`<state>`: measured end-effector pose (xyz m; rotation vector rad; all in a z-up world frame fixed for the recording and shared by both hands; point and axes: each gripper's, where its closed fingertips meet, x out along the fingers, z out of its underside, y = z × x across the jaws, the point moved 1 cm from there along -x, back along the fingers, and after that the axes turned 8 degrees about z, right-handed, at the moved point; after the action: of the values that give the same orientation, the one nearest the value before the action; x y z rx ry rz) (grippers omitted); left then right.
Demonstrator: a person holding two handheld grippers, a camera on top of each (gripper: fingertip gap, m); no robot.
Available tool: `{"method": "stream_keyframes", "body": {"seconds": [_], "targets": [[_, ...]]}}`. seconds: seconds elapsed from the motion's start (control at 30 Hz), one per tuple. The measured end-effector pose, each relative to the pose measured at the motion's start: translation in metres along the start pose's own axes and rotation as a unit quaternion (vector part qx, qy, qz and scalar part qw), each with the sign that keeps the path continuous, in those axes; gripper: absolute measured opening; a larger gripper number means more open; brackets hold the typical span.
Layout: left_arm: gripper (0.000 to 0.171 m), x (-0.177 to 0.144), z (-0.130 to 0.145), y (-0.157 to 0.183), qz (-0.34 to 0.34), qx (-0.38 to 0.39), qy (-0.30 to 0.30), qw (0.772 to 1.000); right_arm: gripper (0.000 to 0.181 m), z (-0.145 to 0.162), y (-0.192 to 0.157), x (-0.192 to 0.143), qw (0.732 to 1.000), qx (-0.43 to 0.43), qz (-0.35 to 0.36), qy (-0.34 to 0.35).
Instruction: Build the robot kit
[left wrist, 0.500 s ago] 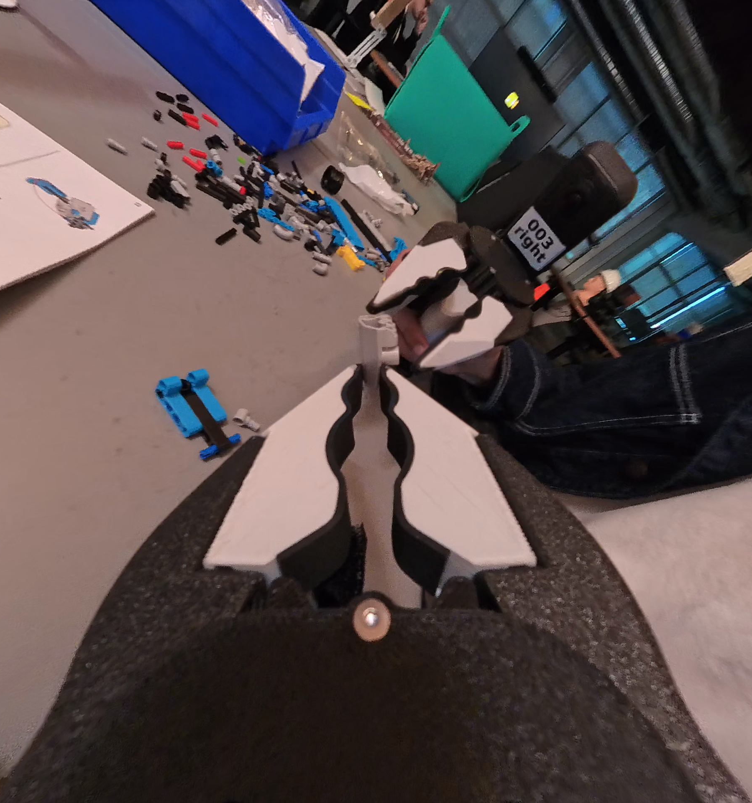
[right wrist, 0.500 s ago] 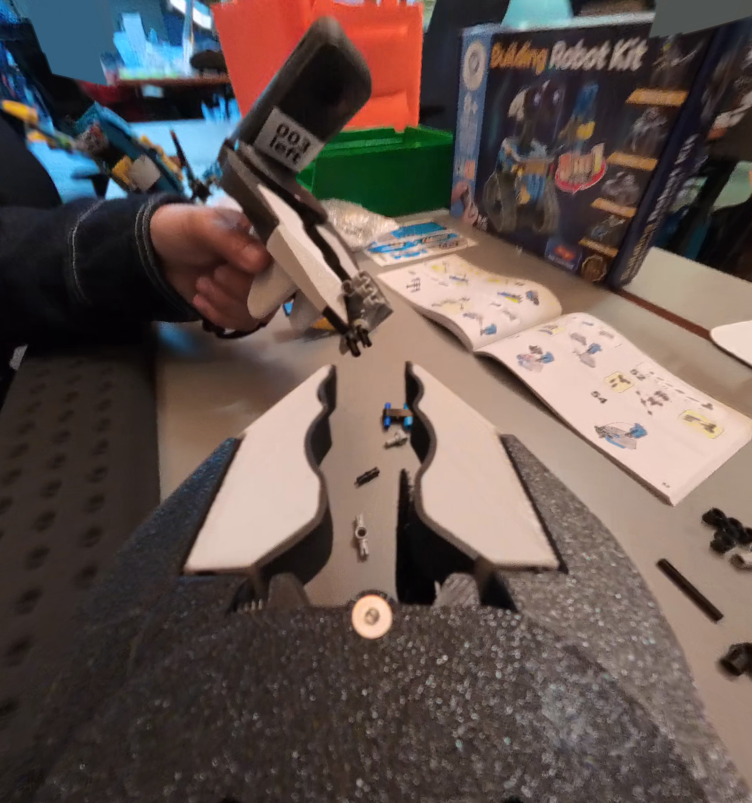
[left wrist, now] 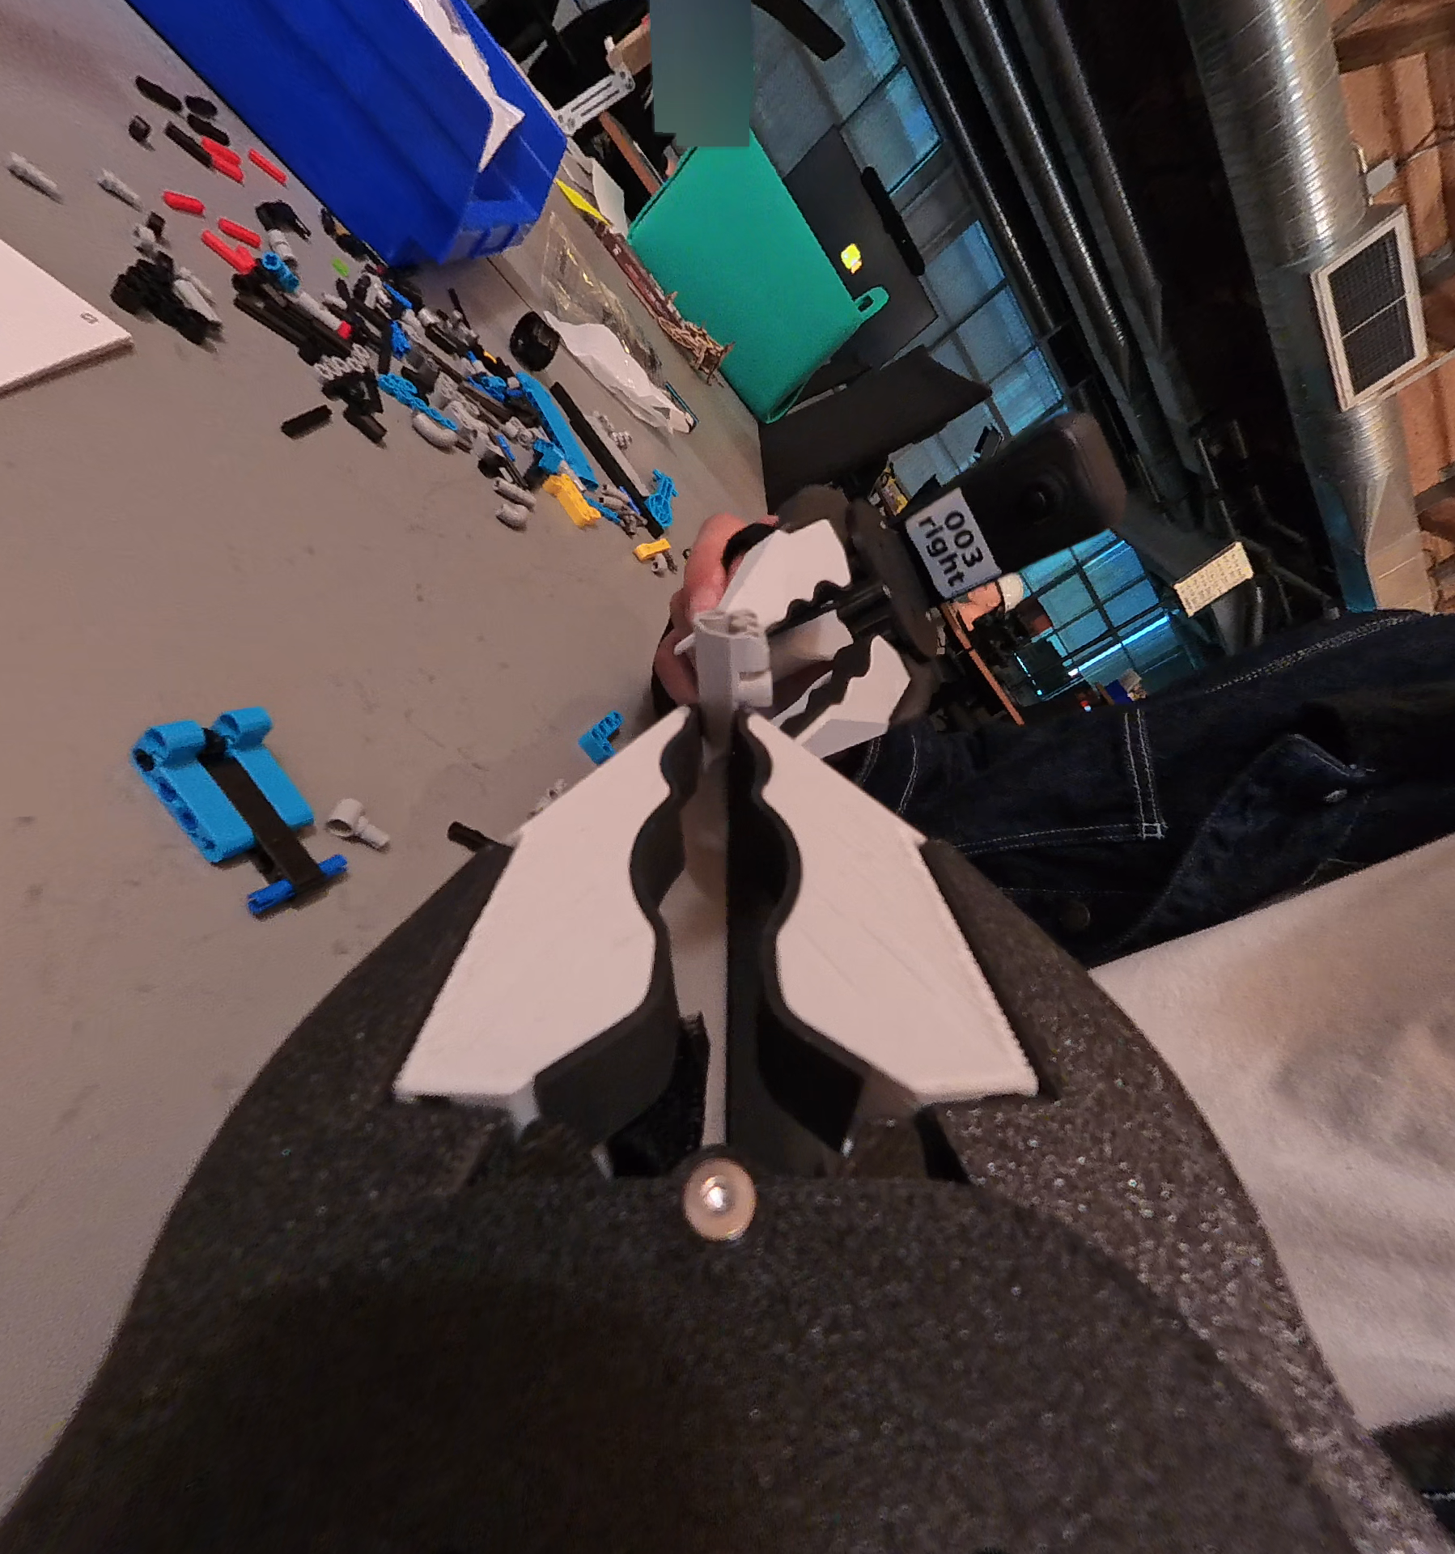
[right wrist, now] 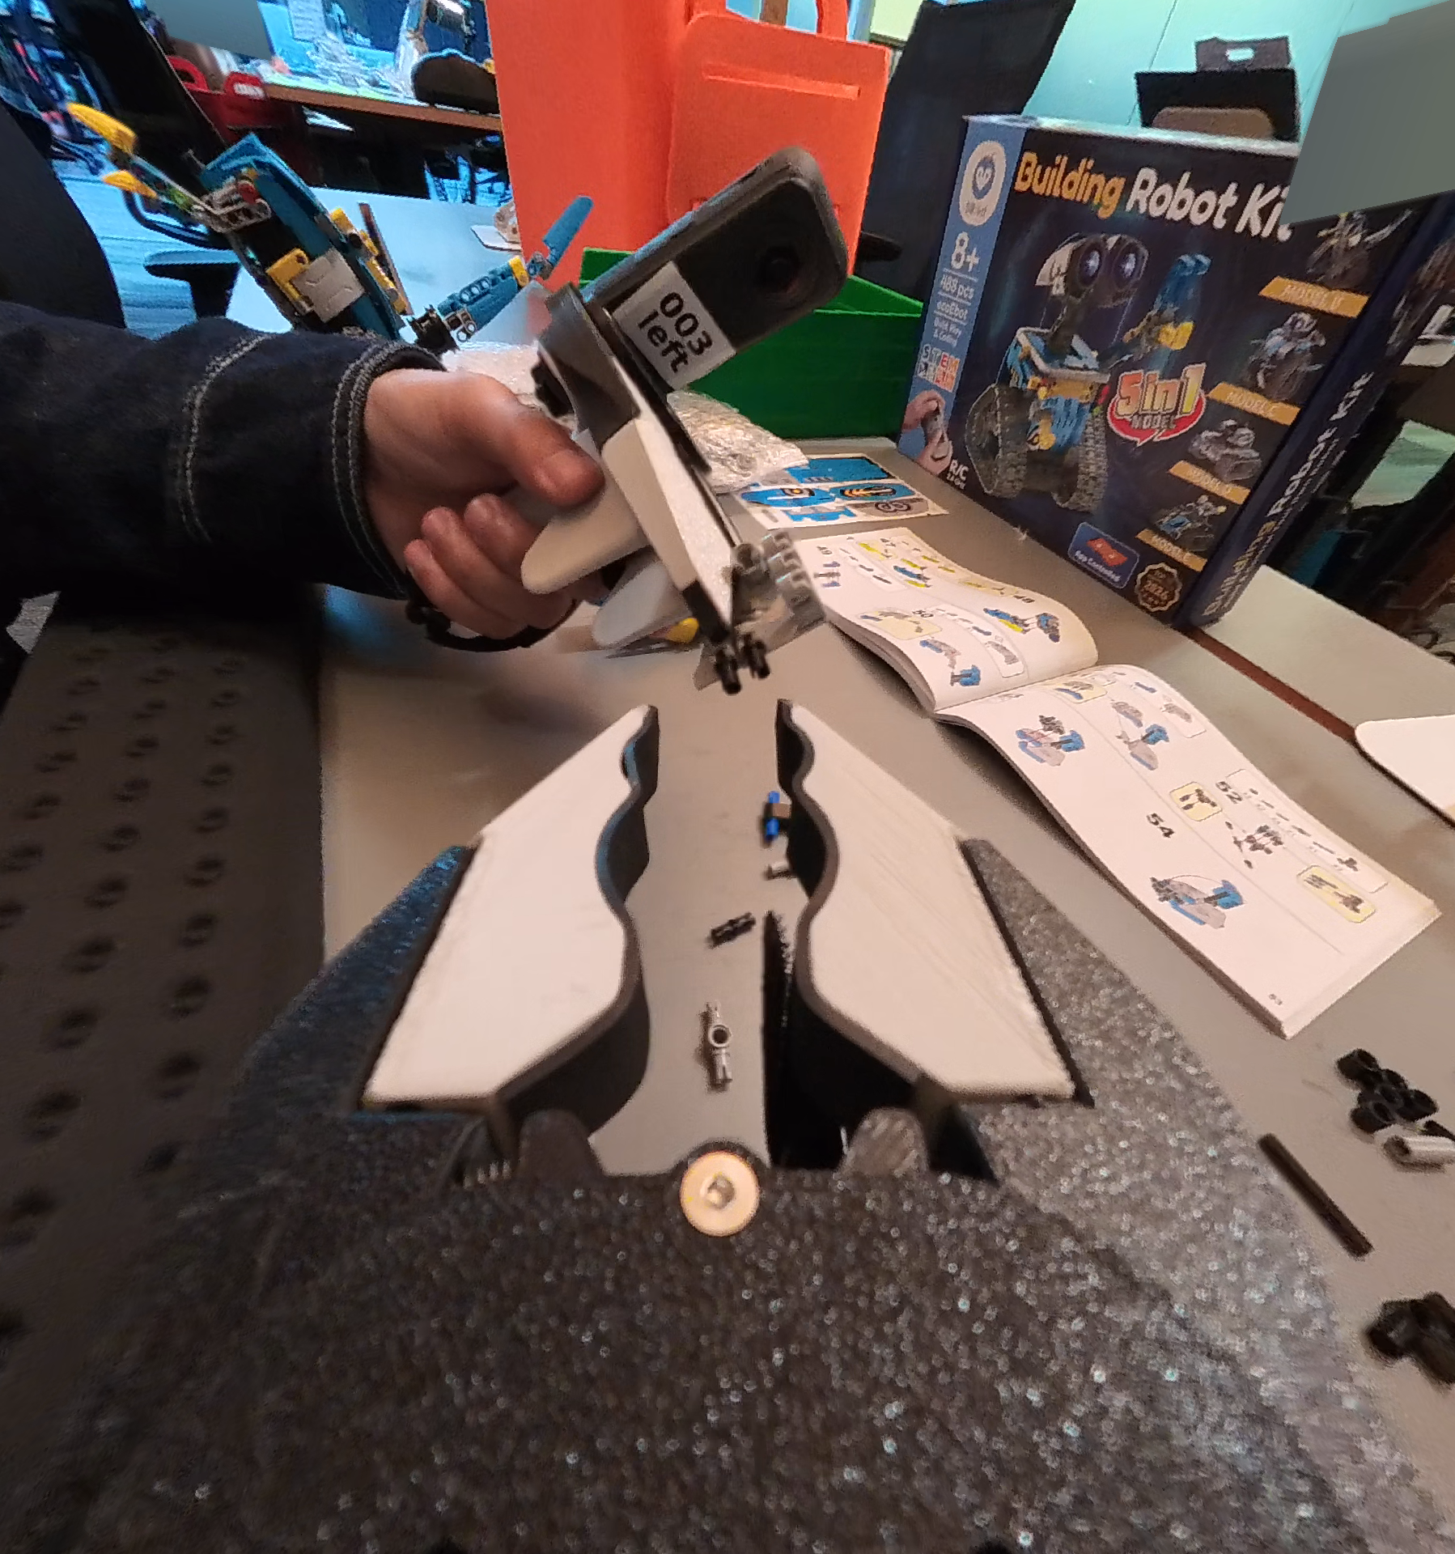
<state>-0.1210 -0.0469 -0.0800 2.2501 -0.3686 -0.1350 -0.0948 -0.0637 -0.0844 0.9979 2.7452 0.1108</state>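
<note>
My left gripper point(left wrist: 714, 730) is shut on a small grey brick assembly point(left wrist: 731, 664) and holds it above the grey table. In the right wrist view the left gripper point(right wrist: 728, 618) shows with the grey assembly point(right wrist: 770, 589), black pins sticking out below. My right gripper point(right wrist: 716, 723) is open and empty, just below and in front of that assembly. It also shows beyond the assembly in the left wrist view point(left wrist: 800, 647), jaws apart. A small blue pin piece point(right wrist: 773, 811), a black pin point(right wrist: 731, 929) and a grey connector point(right wrist: 716, 1043) lie on the table between my right fingers.
A blue and black sub-assembly point(left wrist: 224, 795) lies on the table. A scatter of loose pieces point(left wrist: 421, 370) lies before a blue bin point(left wrist: 388, 118). An open instruction booklet point(right wrist: 1128, 790), a kit box point(right wrist: 1170, 353), more black pieces point(right wrist: 1397, 1110) and a perforated grey board point(right wrist: 119, 841) surround the grippers. My left and right fingertips are right by each other.
Both grippers have shifted only a little; the left still holds the grey assembly and the right stays open close to it. The left wrist view has tilted.
</note>
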Motion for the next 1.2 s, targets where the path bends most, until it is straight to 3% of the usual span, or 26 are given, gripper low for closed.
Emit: {"method": "stream_keyframes", "body": {"seconds": [0.43,0.73,1.2], "targets": [[0.007,0.003,0.005,-0.002,-0.011,0.007,-0.017,1.0,0.021,0.002,0.006,-0.002,1.0,0.012,0.011,-0.005],[0.007,0.002,0.005,-0.003,-0.017,0.01,-0.018,1.0,0.021,0.009,0.04,-0.006,0.995,0.063,0.076,-0.017],[0.006,0.002,0.005,-0.002,-0.017,0.01,-0.017,1.0,0.02,0.014,0.047,-0.006,0.992,0.094,0.081,-0.028]]}}
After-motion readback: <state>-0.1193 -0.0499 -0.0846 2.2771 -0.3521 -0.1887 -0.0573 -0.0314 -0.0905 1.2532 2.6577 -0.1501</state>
